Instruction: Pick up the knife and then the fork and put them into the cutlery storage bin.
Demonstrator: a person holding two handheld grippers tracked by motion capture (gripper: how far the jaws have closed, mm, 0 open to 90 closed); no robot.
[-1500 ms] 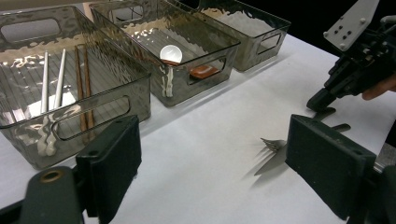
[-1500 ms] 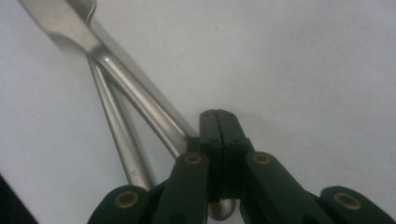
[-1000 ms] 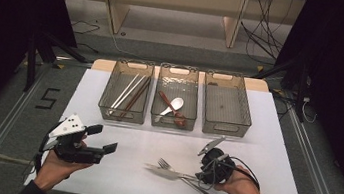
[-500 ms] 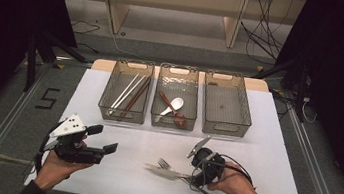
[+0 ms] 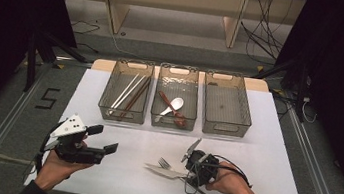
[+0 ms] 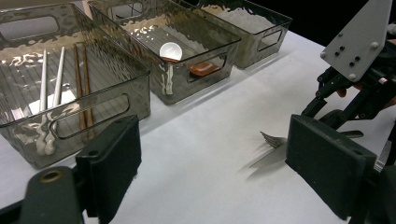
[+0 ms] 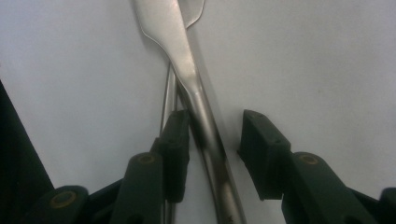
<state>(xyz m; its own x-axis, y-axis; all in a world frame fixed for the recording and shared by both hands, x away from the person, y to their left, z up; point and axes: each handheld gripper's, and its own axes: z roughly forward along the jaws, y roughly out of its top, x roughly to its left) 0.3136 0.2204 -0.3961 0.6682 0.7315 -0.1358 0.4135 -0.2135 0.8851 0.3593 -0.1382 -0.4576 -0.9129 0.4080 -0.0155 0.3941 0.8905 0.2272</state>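
Note:
A metal fork [image 5: 164, 163] and a flat metal knife [image 5: 156, 169] lie crossed on the white table [image 5: 263, 154] near its front edge. My right gripper [image 5: 190, 175] points down at their handles. Its jaws have just been closing, with one steel handle [image 7: 208, 135] between them. The left pad [image 7: 176, 140] touches that handle and the right pad [image 7: 256, 149] stands a little apart from it. A second handle [image 7: 169, 93] runs under the left pad. My left gripper [image 5: 104, 138] hovers open at the front left, holding nothing.
Three clear bins stand in a row at the back. The left bin [image 5: 107, 111] holds white and brown chopsticks [image 5: 130, 91]. The middle bin [image 5: 172, 123] holds a white spoon [image 5: 173, 106] and a brown one. The right bin [image 5: 226, 127] holds nothing.
My right gripper has slid a little left and down onto the cutlery handles, its jaws first wider, then narrower. The left gripper has stayed where it was.

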